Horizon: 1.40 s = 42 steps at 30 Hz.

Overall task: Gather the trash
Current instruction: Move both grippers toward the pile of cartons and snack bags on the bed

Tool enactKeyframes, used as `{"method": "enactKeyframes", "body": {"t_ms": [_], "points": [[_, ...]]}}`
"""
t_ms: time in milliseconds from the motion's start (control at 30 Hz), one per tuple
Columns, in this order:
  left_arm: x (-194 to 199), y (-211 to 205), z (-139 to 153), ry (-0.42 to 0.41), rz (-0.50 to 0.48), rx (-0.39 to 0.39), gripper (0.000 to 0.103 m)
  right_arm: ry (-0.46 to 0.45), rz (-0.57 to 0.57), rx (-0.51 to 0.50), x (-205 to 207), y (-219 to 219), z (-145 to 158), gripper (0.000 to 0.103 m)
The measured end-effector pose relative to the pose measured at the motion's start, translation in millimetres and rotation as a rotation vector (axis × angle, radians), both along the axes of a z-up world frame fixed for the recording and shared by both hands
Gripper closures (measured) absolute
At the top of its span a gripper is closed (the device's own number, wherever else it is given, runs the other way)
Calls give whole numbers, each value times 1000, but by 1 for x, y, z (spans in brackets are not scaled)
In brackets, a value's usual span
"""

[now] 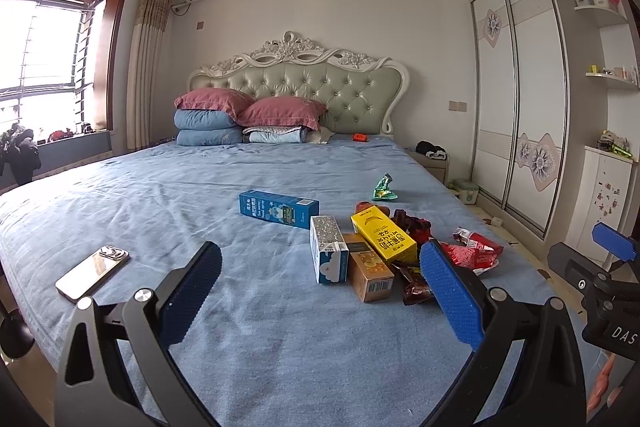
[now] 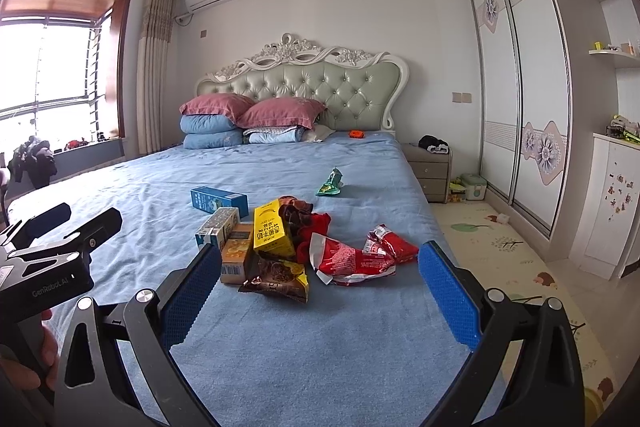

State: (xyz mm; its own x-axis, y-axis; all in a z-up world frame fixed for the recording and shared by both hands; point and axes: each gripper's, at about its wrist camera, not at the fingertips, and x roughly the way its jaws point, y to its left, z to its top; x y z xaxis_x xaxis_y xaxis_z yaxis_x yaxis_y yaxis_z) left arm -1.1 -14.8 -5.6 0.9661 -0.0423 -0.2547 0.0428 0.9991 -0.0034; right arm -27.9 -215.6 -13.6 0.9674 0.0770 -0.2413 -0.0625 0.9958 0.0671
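Trash pile [image 2: 304, 251] is seen on the bed [image 2: 280, 347] just beyond the spread, empty fingers of right gripper [image 2: 320, 291] and left gripper [image 1: 320, 291]; a closing could snag sheet or scatter light wrappers.

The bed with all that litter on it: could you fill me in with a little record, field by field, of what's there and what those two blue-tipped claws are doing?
Surface: blue bedsheet
Main pile: yellow drink carton, orange box, silver-topped white carton, brown snack wrapper, red foil wrappers
Apart from pile: long blue box, green crumpled wrapper
Not trash: silver phone, lying left of the pile
Left gripper: open, empty, hovers
Right gripper: open, empty, hovers
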Motion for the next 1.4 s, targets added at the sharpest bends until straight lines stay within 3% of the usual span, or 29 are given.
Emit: {"method": "enactKeyframes", "body": {"t_ms": [433, 1400], "points": [[2, 5, 3, 7, 7, -29, 4, 0, 4, 1, 2, -3, 1, 8], [9, 2, -2, 33, 11, -11, 4, 14, 10, 16, 7, -3, -5, 8]]}}
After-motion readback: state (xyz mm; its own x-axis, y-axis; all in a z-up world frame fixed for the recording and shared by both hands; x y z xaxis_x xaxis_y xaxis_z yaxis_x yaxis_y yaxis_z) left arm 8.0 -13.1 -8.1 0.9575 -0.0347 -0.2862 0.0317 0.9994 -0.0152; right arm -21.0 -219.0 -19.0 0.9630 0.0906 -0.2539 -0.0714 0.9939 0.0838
